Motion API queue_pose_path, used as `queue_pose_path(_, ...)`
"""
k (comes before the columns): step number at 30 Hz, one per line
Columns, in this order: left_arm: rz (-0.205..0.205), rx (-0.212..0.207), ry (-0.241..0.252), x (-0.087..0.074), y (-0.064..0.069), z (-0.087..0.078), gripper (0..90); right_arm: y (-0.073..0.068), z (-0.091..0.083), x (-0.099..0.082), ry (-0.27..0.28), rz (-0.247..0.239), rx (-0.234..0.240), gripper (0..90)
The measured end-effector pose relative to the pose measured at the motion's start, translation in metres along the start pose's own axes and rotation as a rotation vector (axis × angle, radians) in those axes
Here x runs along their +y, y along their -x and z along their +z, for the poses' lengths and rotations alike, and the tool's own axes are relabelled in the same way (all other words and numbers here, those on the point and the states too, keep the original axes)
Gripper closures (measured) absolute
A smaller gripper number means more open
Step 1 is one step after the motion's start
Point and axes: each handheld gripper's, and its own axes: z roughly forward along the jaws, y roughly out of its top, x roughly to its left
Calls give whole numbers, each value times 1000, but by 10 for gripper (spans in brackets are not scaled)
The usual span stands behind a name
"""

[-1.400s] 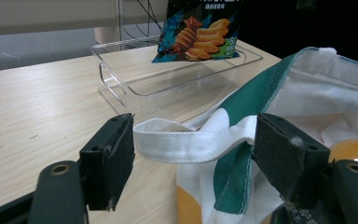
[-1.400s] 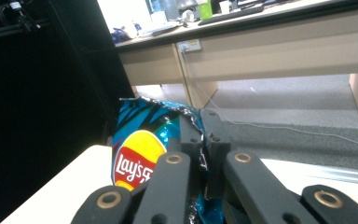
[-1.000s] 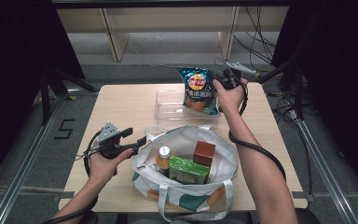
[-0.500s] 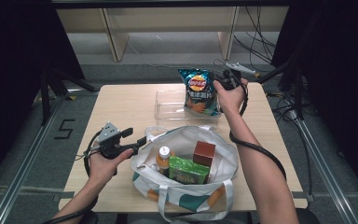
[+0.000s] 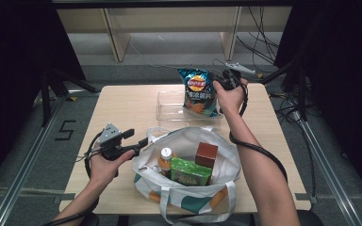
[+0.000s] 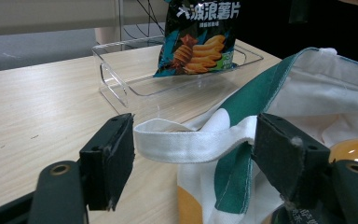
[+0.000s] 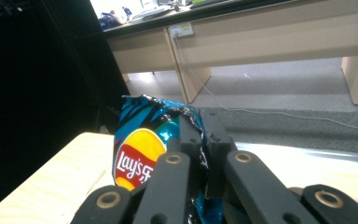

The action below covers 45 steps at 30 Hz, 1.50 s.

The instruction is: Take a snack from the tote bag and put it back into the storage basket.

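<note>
High view, left to right. Left gripper [image 5: 139, 142] at 9 o'clock of the tote bag [image 5: 188, 188], jaws spread wide around the white bag handle [image 6: 191, 142], not clamped on it; handle loop sits between the pads in the left gripper view, touching neither as far as visible. Probably there to hold the bag mouth open or steady for unloading.

Inside the bag: orange-capped bottle [image 5: 166, 157] at the 9 o'clock side, green box [image 5: 191, 172] in the middle, brown box [image 5: 206, 154] toward 1 o'clock. All upright or leaning, packed close.

Clear plastic tray [image 5: 169, 106] at 12 o'clock from the bag, on the wooden table [image 5: 122, 108]. Chip bag [image 5: 199, 92] standing upright with its bottom edge in the tray, right end.

Right gripper [image 5: 222, 81] at 3 o'clock of the chip bag, jaws closed on its crimped top edge; in the right gripper view, foil pinched between the pads. Held by the top seam likely so contents stay uncrushed and the bag lands upright.

In the way: tray walls around the chip bag's base; bag rim and handle between left gripper and the groceries. Cable [image 5: 257, 148] trailing along the right forearm over the bag's 3 o'clock edge.
</note>
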Motion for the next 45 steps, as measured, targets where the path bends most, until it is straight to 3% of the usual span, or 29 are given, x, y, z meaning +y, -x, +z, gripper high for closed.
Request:
queue_pose_path(8, 0, 0, 1, 0, 0, 0, 285, 1, 1, -2, -14, 4, -13, 890)
queue_pose_path(11, -1, -1, 0, 0, 0, 0, 285, 3, 2, -3, -22, -20, -17, 875)
queue_pose_path(13, -1, -2, 2, 0, 0, 0, 285, 5, 2, -2, -22, -68, -18, 872)
queue_pose_path(14, -1, -1, 1, 0, 0, 0, 285, 4, 1, -2, -31, -54, -18, 869)
queue_pose_path(15, 0, -1, 1, 0, 1, 0, 285, 7, 1, -2, -24, -87, -18, 865)
queue_pose_path(16, 0, -1, 1, 0, 1, 0, 285, 5, 0, -2, -42, -58, -34, 863)
queue_pose_path(19, 1, -1, 0, 0, 1, 0, 285, 6, -2, -1, -63, -44, -44, 848)
queue_pose_path(20, 1, -1, 1, 0, 1, 0, 285, 7, -2, -2, -70, -58, -53, 837)
queue_pose_path(21, 2, -1, -1, 0, 1, 0, 285, 13, -1, -2, -74, -134, -64, 834)
queue_pose_path(22, 1, -2, 0, 0, 1, 0, 285, 12, -3, -4, -85, -80, -72, 833)
queue_pose_path(24, 5, -3, 0, 0, 1, 0, 285, 16, -4, -6, -72, -59, -66, 832)
queue_pose_path(25, 4, -2, 0, 0, 1, 0, 285, 19, -4, -5, -71, -95, -56, 829)
queue_pose_path(26, 1, -2, -1, 0, 1, 1, 285, 16, -6, -7, -87, -49, -70, 825)
queue_pose_path(27, 1, -1, -2, 0, 1, 1, 285, 17, -6, -7, -88, -57, -68, 821)
queue_pose_path(28, 1, -1, -2, 0, 1, 1, 285, 22, -5, -6, -78, -109, -73, 818)
queue_pose_path(29, 2, -2, -2, 0, 1, 1, 285, 23, -6, -6, -85, -114, -83, 813)
queue_pose_path(32, 3, -3, -2, 0, 1, 1, 285, 22, -8, -6, -92, -72, -99, 793)
queue_pose_path(38, 2, -4, 0, 0, 1, 1, 285, 23, -11, -5, -85, -101, -110, 681)
queue_pose_path(41, 1, -1, 1, 0, 1, 0, 286, 22, -15, -5, -87, -84, -108, 614)
queue_pose_path(42, 0, -9, 5, 0, 1, 0, 288, 24, -17, -4, -75, -107, -102, 592)
queue_pose_path(45, -1, -5, 2, 1, 2, -1, 294, 24, -25, -1, -63, -97, -97, 535)
